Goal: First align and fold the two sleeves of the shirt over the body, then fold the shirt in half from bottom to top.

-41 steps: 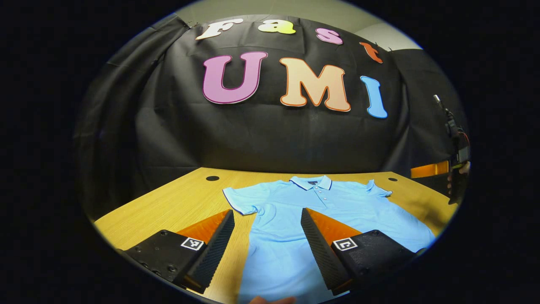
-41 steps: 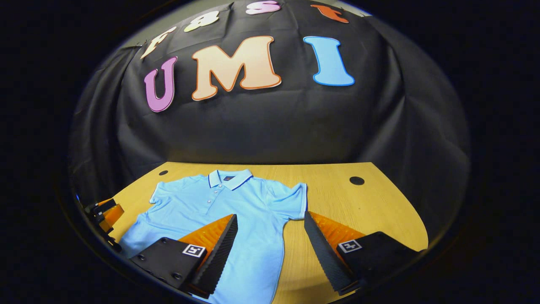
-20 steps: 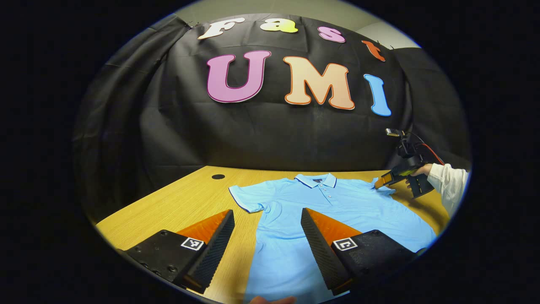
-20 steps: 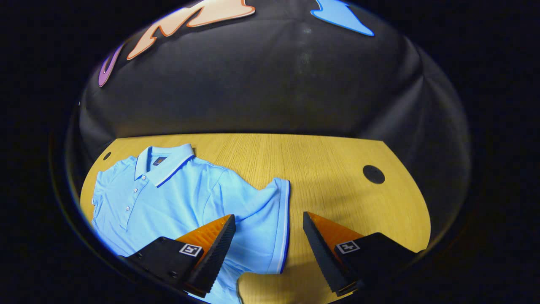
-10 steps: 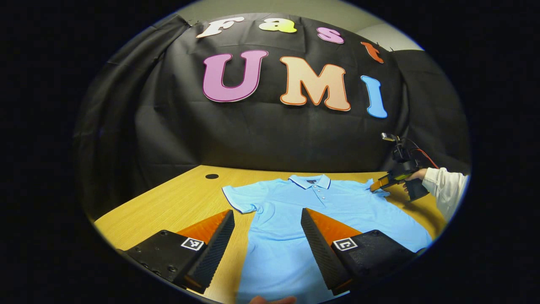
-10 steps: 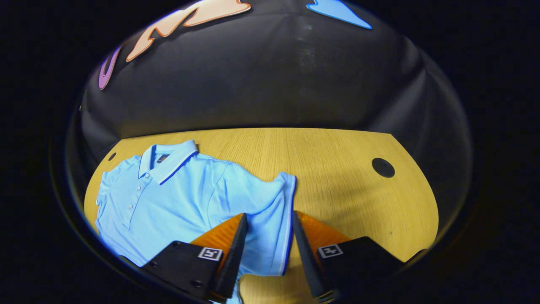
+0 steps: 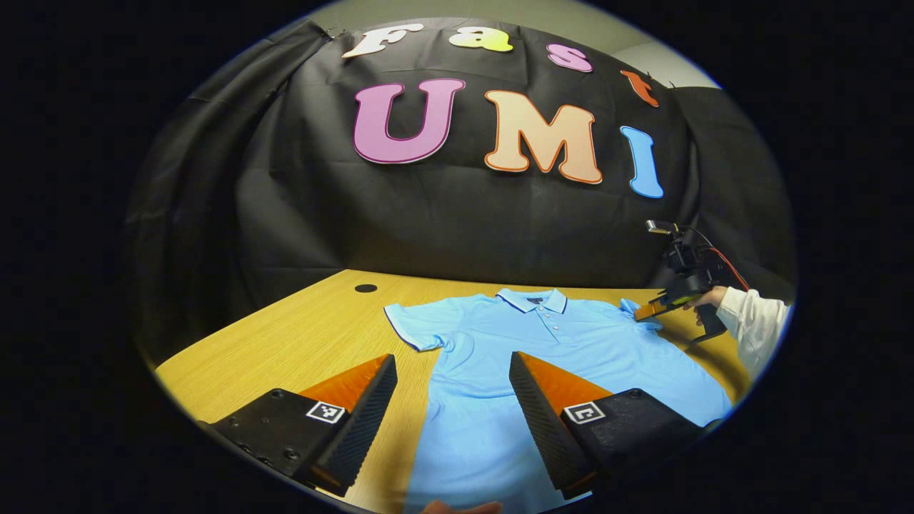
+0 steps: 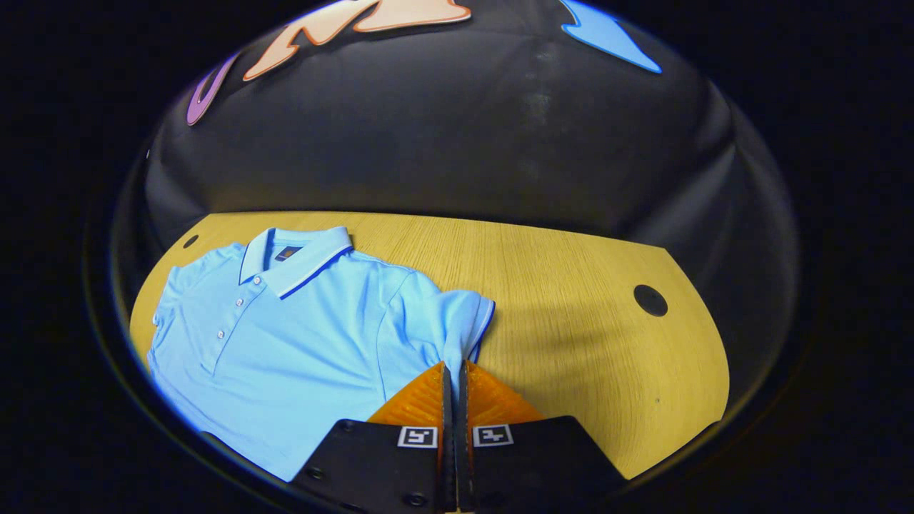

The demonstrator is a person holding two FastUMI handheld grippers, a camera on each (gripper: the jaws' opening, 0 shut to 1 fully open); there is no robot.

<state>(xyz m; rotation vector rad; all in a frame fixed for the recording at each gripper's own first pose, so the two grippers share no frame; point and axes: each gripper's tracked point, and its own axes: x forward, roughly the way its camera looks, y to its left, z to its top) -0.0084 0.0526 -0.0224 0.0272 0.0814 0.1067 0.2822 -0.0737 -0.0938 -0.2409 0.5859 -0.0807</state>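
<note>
The right gripper (image 8: 454, 371) pinches the trimmed right sleeve cuff (image 8: 468, 334) of the light-blue knit polo shirt (image 8: 300, 343), lying flat on the wood-grain table (image 8: 585, 300). The left gripper (image 7: 451, 389) hangs wide above the near hem. The thin pinch might slip, or drag the soft body askew.

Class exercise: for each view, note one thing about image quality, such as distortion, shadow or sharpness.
Left gripper view: fisheye bends the table edge into a curve; the shirt stays sharp. Right gripper view: a soft shadow falls on the table beside the pinched sleeve; the right gripper looks enlarged up close.
</note>
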